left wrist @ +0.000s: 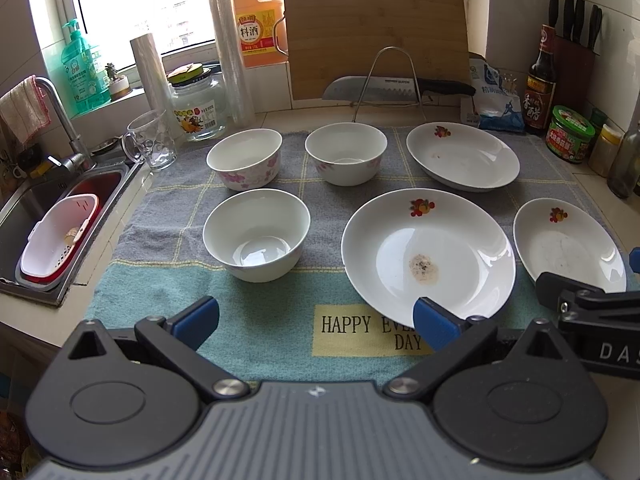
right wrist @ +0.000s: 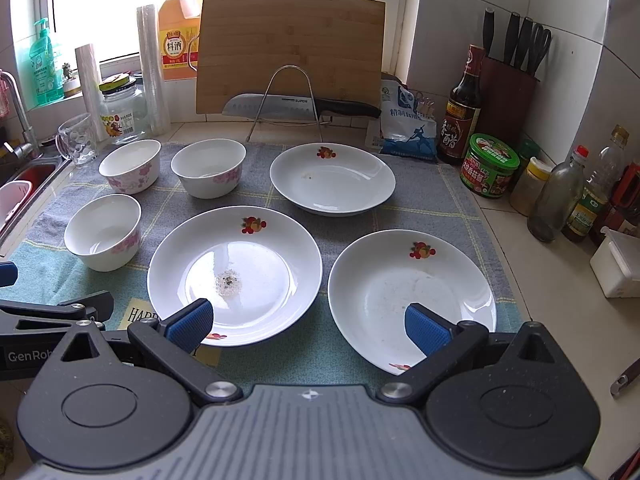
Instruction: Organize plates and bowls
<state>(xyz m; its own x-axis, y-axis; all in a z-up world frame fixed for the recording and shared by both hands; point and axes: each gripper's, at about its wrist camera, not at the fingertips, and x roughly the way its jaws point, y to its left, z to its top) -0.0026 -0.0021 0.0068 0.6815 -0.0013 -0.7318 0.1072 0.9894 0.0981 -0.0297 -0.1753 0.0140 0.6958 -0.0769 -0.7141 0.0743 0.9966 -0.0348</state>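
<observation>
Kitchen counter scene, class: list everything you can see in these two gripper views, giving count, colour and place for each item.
Bowls: 3, white with pink flowers, left half of cloth.
Plates: 3, white with fruit motif, right half of cloth; the middle one has a food stain.
Cloth: 1, grey and teal check, covering the counter.
Cutting board: 1, bamboo, upright against the back wall.
Knife: 1, steel blade and black handle, on a wire rack before the board.
Cooking wine jug: 1, orange, on the windowsill.
Glass mug: 1, clear, beside the sink.
Knife block: 1, dark, back right corner.
Vinegar bottle: 1, dark, right.
Left gripper: open, above the cloth's front edge.
Right gripper: open, above the front plates.
</observation>
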